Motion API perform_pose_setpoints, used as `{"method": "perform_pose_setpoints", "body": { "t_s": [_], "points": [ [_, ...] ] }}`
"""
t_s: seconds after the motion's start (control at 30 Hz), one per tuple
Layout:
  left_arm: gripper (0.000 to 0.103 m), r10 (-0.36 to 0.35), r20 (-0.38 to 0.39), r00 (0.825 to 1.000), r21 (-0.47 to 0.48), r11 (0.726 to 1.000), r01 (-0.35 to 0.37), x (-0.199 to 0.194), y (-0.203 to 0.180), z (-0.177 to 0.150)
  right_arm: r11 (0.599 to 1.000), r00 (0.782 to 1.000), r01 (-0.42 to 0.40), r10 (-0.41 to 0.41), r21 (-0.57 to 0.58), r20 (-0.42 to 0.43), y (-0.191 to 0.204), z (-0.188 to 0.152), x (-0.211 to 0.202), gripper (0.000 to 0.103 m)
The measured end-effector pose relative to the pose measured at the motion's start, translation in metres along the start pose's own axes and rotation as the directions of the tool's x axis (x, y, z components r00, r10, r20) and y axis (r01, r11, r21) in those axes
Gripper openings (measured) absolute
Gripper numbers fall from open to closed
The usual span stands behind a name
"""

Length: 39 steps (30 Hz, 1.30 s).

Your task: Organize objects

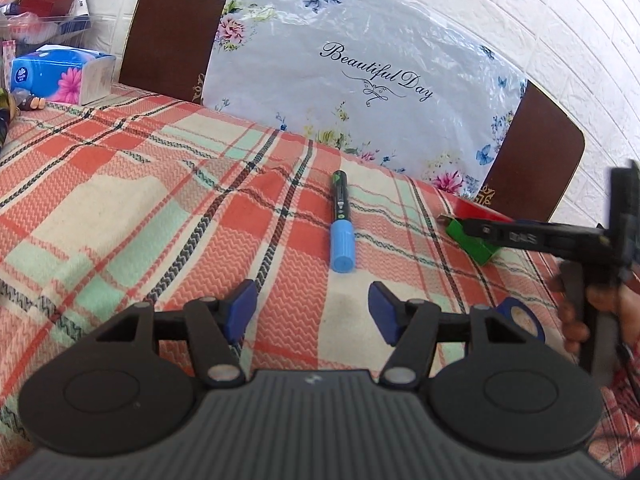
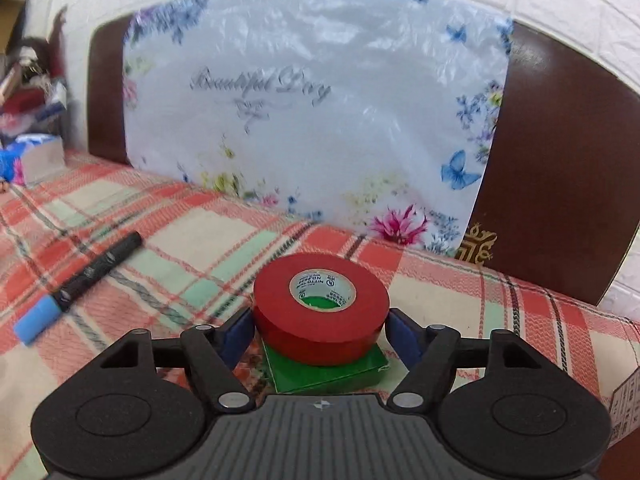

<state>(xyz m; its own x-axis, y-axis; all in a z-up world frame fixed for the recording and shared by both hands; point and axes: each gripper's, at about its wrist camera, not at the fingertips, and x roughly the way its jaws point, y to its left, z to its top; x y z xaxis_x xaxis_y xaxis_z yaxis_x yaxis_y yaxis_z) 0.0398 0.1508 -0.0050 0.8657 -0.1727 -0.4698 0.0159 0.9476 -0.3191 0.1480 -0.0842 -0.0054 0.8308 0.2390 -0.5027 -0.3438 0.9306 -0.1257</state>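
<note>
The right gripper (image 2: 320, 330) had its blue pads against both sides of a red tape roll (image 2: 321, 307), clamped on it, roll lying flat w/ its hole facing up. The roll sat on a green flat box (image 2: 332, 374), which lay on the plaid cloth (image 2: 192, 248). Only the right wrist view showed this properly: white core w/ printed text, green visible down through the hole, red outer wrap smooth & glossy. From the left wrist view just a sliver of red (image 1: 478, 211) and a corner of the green box (image 1: 472, 242) showed behind the right gripper's black fingers (image 1: 504, 236), seen side-on at the far right w/ the person's hand (image 1: 592, 312) below.

The left gripper (image 1: 312, 310) was spread wide, nothing btwn the pads, hovering low over the cloth (image 1: 160, 200). Ahead of it, near, lay a marker (image 1: 341, 220): black barrel w/ green printing, light blue cap. Long axis ran roughly away from the left camera, cap end toward the gripper, black end toward the floral pillow (image 1: 360, 80). In the right wrist view the same marker (image 2: 80, 276) lay off to the left, well apart from the roll, slanted, cap toward the lower left, blurred.

Left view alone showed a blue tissue pack (image 1: 64, 74) at the far left edge & a blue tape roll (image 1: 520, 318) partly hidden behind the left gripper's right linkage. Pillow script "Beautiful Day" was sharp there, smeared in the right view (image 2: 304, 120). A dark brown headboard (image 2: 560, 160) stood behind the pillow.
</note>
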Motion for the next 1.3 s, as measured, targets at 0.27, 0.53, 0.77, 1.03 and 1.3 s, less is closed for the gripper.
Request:
{"method": "perform_pose_setpoints", "body": {
  "t_s": [0.27,0.53,0.77,1.03,1.3],
  "points": [
    [0.064,0.005,-0.017,1.0,0.018,1.0,-0.005,0.0,-0.003,0.001,0.995,0.994,-0.093,0.091,0.026,0.062,0.024,-0.048,-0.107,0.025],
    [0.065,-0.148,-0.106,0.983,-0.069,0.988,0.141,-0.002,-0.037,0.008,0.998,0.997,-0.061,0.06,-0.01,-0.049,0.036,-0.111,-0.167,0.031],
    [0.065,-0.243,-0.153,0.958,-0.102,0.968,0.229,-0.009,-0.073,0.009,0.996,0.996,-0.077,0.079,-0.048,0.034,0.045,-0.094,-0.173,0.052],
    [0.064,-0.311,-0.299,0.902,-0.198,0.945,0.26,0.023,-0.078,-0.006,0.961,0.993,-0.092,0.108,-0.26,0.049,0.088,-0.078,-0.134,0.071],
    [0.041,-0.365,-0.244,0.898,-0.309,0.907,0.285,0.016,-0.06,-0.006,0.959,0.995,-0.076,0.09,-0.273,0.039,0.097,-0.07,-0.109,0.072]
  ]
}}
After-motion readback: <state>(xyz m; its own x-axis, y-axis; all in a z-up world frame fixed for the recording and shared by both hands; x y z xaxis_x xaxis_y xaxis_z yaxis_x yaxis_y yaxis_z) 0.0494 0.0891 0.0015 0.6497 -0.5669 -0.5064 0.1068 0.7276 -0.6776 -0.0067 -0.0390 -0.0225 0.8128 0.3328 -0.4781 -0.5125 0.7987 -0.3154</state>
